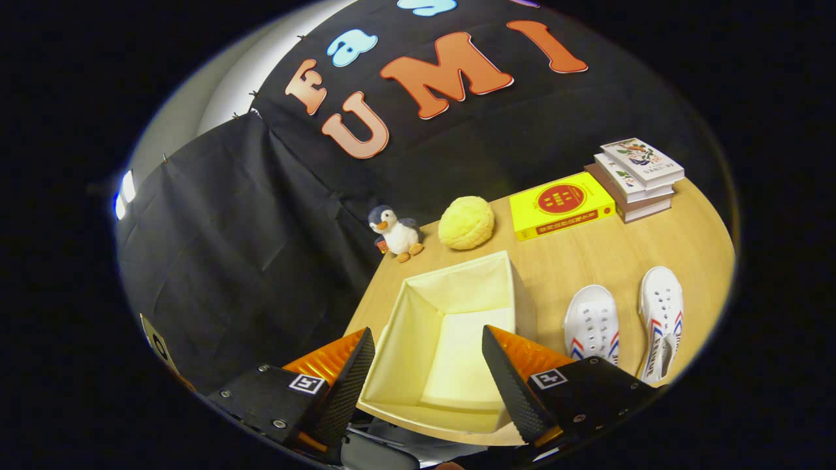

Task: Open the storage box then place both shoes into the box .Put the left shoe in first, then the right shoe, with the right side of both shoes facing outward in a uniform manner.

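A cream fabric storage box (418,307) stands open on the wooden table (607,254), with nothing inside it. My gripper (428,365) hovers above the box's near part, open, and its two fingers frame the box's inside with nothing between them. To the right of the box lie two white shoes with red and blue stripes, toes pointing away: one (592,323) closer to the box, the other (661,313) further right, tilted onto its side.
Beyond the box sit a small plush penguin (394,232) and a yellow fuzzy ball (466,222). A yellow book (560,204) and a stack of books (637,177) lie at the table's far right. The table's left edge runs close beside the box.
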Action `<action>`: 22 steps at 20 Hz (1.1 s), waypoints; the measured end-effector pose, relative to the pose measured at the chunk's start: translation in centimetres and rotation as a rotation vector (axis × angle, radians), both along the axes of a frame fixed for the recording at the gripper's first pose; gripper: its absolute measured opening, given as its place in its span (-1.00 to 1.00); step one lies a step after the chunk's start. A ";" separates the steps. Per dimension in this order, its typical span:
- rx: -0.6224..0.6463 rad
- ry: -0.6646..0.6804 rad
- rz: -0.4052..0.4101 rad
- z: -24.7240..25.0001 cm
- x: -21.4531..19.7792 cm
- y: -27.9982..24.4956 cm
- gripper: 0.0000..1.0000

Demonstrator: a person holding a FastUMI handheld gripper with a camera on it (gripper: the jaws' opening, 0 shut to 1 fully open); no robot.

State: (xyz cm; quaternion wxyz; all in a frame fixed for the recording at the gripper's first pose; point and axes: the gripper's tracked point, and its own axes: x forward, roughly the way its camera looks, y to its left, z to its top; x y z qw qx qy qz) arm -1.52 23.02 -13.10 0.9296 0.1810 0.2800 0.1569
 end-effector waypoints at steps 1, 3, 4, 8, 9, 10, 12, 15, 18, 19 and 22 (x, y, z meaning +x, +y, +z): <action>-0.014 0.001 -0.023 -0.4 0.1 -1.3 0.96; -0.049 0.004 -0.071 -1.2 0.0 -4.1 0.96; -0.061 0.007 -0.083 -1.5 -0.1 -5.0 0.96; -0.140 0.032 -0.163 -3.8 -0.1 -9.8 0.96; -0.168 0.047 -0.181 -4.5 -0.2 -11.1 0.96; -0.202 0.065 -0.196 -5.3 -0.2 -12.4 0.93; -0.266 0.098 -0.194 -7.2 -0.5 -14.1 0.80; -0.338 0.159 -0.170 -10.1 -0.9 -15.5 0.53; -0.364 0.219 -0.144 -12.5 -0.8 -16.2 0.39; -0.364 0.243 -0.137 -13.1 -0.8 -16.2 0.33; -0.371 0.276 -0.101 -15.1 -0.3 -16.0 0.29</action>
